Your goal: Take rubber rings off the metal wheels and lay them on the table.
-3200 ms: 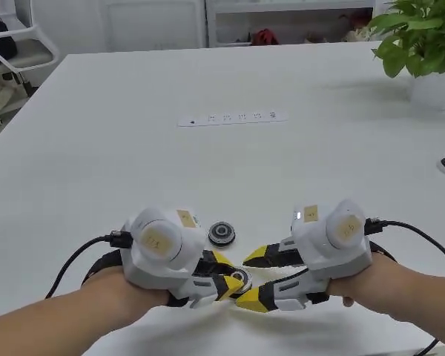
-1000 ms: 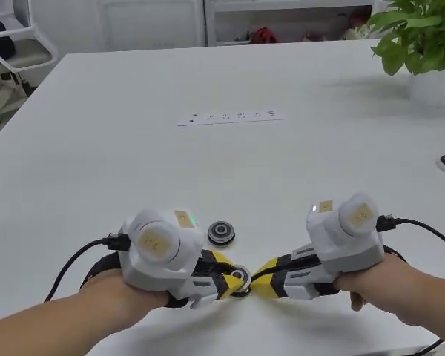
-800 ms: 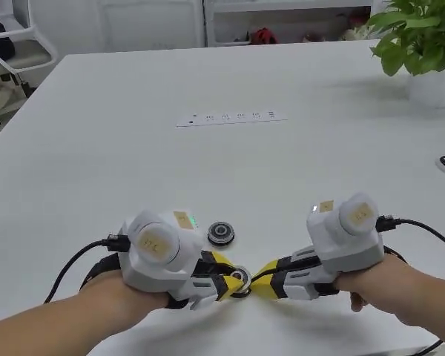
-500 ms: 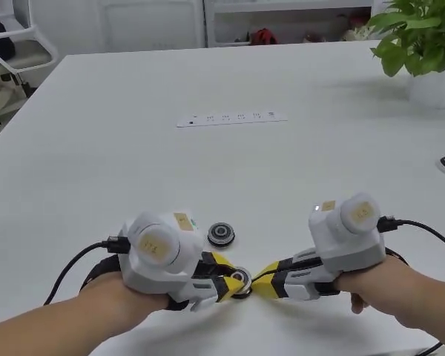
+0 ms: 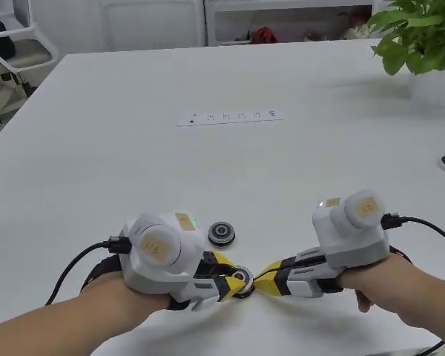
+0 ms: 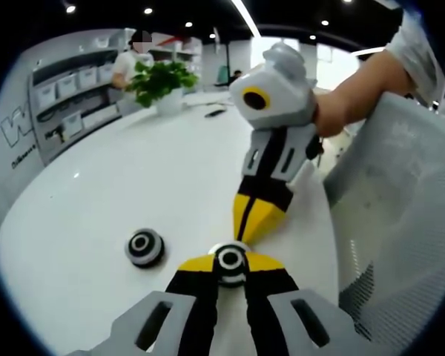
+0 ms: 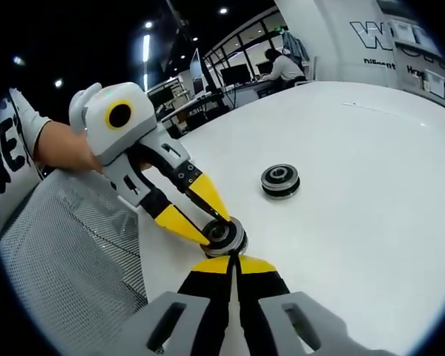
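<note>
While both grippers meet low at the near edge of the white tabletop (image 5: 133, 148), I have the left gripper (image 5: 229, 282) coming in from the left with its yellow-tipped fingers clamped on a small metal wheel (image 7: 224, 235), one finger on each side of it. That wheel sits between the two grippers, close above the tabletop; whether it touches the surface I cannot tell. The right gripper (image 5: 264, 280) reaches in from the right, its fingers pressed together into a point whose tips touch the near edge of the wheel, at its dark rubber ring (image 7: 211, 239). Whether any rubber is caught between those tips I cannot tell.

A second wheel (image 5: 222, 232) lies flat on the tabletop just beyond the left gripper, apart from both, with its own dark ring on it. Farther off, mid-tabletop, lies a white power strip (image 5: 231, 117), and a potted plant (image 5: 419, 37) stands at the far right corner.
</note>
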A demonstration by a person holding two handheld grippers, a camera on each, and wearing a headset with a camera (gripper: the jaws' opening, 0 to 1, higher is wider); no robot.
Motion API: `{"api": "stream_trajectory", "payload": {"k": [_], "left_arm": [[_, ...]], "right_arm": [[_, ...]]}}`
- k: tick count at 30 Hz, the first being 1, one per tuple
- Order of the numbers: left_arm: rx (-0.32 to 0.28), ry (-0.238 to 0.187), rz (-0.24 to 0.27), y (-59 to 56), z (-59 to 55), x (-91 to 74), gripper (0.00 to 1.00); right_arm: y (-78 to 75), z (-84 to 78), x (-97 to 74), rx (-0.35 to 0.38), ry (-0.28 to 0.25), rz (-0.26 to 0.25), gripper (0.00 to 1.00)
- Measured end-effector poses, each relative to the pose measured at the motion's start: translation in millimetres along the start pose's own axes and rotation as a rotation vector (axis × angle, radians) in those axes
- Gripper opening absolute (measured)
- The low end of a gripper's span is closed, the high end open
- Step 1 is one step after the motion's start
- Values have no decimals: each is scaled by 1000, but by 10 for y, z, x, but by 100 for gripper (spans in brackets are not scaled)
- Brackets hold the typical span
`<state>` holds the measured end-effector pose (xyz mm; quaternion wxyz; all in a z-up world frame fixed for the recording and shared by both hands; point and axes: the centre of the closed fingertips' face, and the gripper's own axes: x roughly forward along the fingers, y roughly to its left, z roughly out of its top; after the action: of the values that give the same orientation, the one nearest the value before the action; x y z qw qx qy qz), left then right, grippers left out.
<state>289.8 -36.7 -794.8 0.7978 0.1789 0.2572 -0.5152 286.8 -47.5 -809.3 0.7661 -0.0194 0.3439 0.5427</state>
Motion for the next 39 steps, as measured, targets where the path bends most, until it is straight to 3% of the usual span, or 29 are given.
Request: {"api": "stream_trajectory", "payload": {"k": [28, 39], "left_arm": [[2, 6, 8, -12, 1, 8, 13], [2, 11, 14, -8, 4, 7, 13]], "right_arm": [[-12, 17, -33, 27, -8, -8, 0], [-25, 83, -39, 73, -43, -9, 0]]}}
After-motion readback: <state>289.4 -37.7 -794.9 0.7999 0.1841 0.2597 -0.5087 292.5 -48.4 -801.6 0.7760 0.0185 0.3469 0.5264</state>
